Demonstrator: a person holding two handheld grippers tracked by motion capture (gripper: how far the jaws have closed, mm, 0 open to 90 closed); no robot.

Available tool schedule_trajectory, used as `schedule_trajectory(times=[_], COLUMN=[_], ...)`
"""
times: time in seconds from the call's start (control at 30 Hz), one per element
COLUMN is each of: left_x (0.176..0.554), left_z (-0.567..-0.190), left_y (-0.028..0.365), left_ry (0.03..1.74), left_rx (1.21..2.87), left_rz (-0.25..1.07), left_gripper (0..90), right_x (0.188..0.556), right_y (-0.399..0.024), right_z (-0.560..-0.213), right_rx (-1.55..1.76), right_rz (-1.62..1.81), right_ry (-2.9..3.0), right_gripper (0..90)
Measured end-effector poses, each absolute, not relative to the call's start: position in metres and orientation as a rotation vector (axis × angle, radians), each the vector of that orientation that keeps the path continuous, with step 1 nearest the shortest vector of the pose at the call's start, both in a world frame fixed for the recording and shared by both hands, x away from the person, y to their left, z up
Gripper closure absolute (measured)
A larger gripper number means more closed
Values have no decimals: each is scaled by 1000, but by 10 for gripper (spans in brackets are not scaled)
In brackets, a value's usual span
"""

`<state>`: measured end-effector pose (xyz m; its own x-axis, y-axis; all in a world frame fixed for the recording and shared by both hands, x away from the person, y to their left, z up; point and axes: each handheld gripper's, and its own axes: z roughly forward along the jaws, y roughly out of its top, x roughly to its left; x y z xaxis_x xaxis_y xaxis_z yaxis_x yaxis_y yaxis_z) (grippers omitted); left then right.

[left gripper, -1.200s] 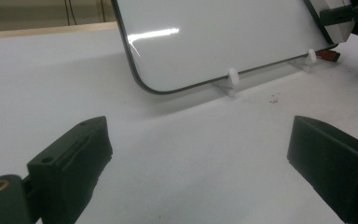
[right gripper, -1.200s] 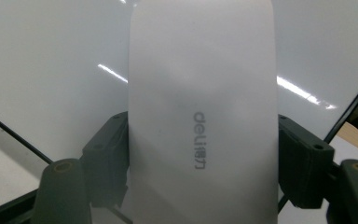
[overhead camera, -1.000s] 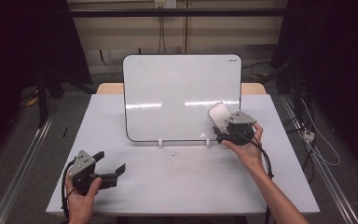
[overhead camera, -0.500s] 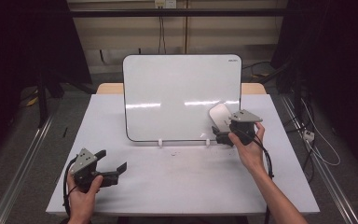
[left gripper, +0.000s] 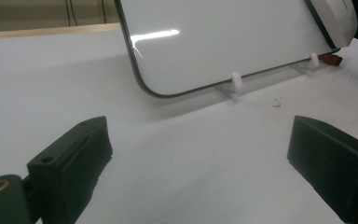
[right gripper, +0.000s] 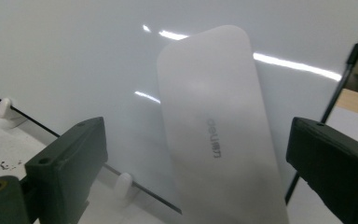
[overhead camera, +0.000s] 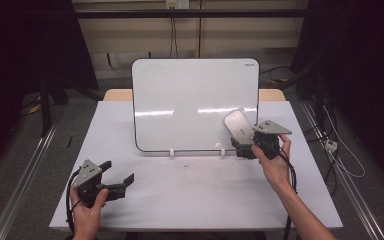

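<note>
Low in the left of the high view, the left claw [overhead camera: 122, 181] rests just above the worktop [overhead camera: 190, 195] with its jaws spread and nothing between them; it seems parked there, out of the way, while the other hand does the work. Right of centre in that view, the right claw [overhead camera: 241, 149] is raised at the lower right corner of the whiteboard [overhead camera: 190, 100], and its jaws have just been opening. In the right gripper view they stand wide on either side of the white eraser [right gripper: 219, 140], the pads clear of its edges, so the claw is released. The eraser lies flat against the board face, tilted, probably clinging there on its own. The board stands propped in small white clips [overhead camera: 172, 151] at the worktop's far side, leaning back so its face is easy to reach.
</note>
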<state>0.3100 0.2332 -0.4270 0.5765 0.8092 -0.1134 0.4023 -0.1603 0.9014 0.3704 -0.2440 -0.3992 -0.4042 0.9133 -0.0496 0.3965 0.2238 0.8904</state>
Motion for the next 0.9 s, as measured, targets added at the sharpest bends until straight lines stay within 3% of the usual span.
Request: schedule_trajectory(times=[0.9], left_x=[310], left_z=[-427], left_y=[232], left_ry=[1008], left_rx=[1772], left_rz=[505], left_gripper=[59], right_x=[327], right_y=[-279], right_z=[-406], right_rx=[1249], right_rz=[1141], right_ry=[1834], right_gripper=[75])
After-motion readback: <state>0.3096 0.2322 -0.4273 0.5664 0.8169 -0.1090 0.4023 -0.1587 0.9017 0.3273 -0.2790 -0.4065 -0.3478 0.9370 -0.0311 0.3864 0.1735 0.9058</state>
